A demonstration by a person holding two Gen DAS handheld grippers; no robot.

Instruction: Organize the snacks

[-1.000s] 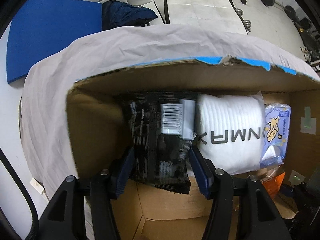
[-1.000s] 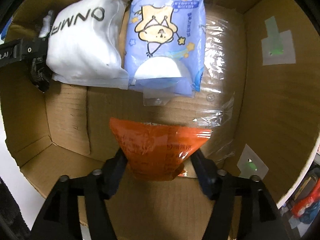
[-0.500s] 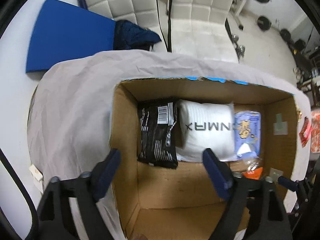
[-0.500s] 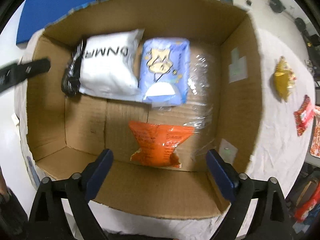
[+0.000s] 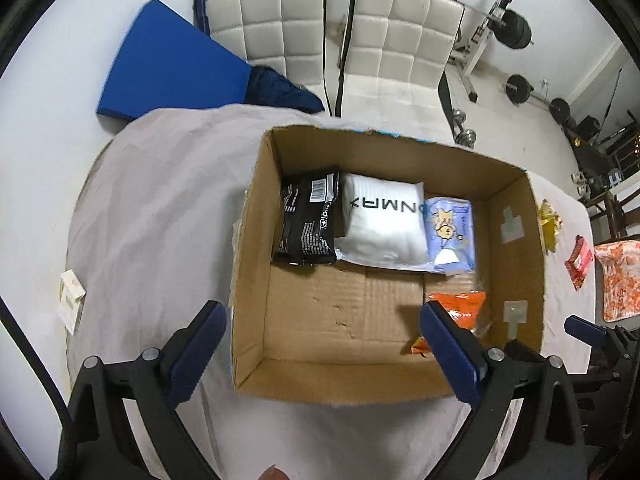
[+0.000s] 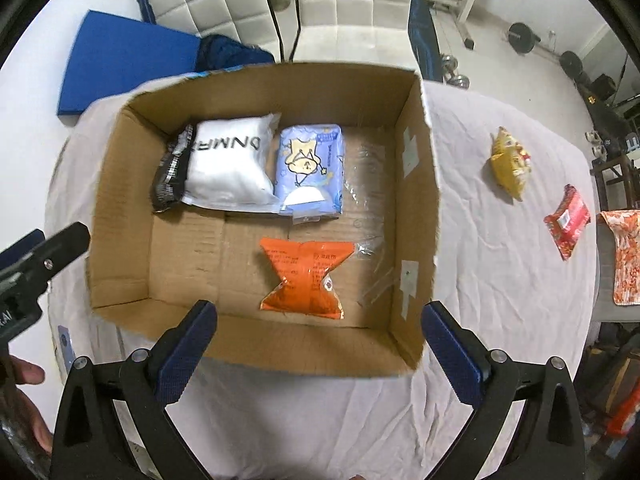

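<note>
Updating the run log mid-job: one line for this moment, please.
left hand-held gripper: open, empty | right hand-held gripper: open, empty | cardboard box: four packets inside | tablecloth: yellow packet, red packet outside box

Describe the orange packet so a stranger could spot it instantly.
Find the open cardboard box on the cloth-covered table. Three packs line its far wall; the orange packet lies alone on the box floor nearer the camera. It is the only orange one, pinched at the middle like an hourglass.
</note>
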